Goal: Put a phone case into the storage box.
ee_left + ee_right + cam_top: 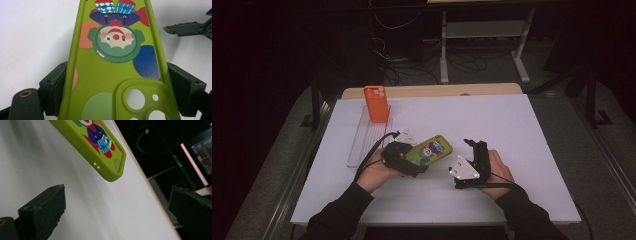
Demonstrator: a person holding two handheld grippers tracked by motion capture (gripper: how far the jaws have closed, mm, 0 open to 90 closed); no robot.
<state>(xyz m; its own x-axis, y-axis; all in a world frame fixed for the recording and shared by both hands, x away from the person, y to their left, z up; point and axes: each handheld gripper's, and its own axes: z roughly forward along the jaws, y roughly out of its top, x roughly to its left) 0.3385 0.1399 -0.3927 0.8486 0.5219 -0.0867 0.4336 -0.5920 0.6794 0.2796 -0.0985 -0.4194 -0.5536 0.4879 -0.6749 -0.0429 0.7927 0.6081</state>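
Green clown-printed silicone phone case (430,149) held above white table (522,130) by left gripper (404,161), left gripper view: jaws clamped on case's long edges near camera cutout, right gripper view: right gripper (117,217) jaws apart, unladen, case's corner beyond.

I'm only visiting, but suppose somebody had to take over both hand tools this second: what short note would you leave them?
Left gripper: shut on the green phone case, pads pressing its two long edges near the camera cut-out, case off the table.
Right gripper: open, nothing between its jaws, just right of the case's free end.
Orange phone case: standing at the far end of the clear tray, left on the white table.
Done: green case picked up.
Left: probably bring the right gripper onto the free end, then set the case down, perhaps in the tray.
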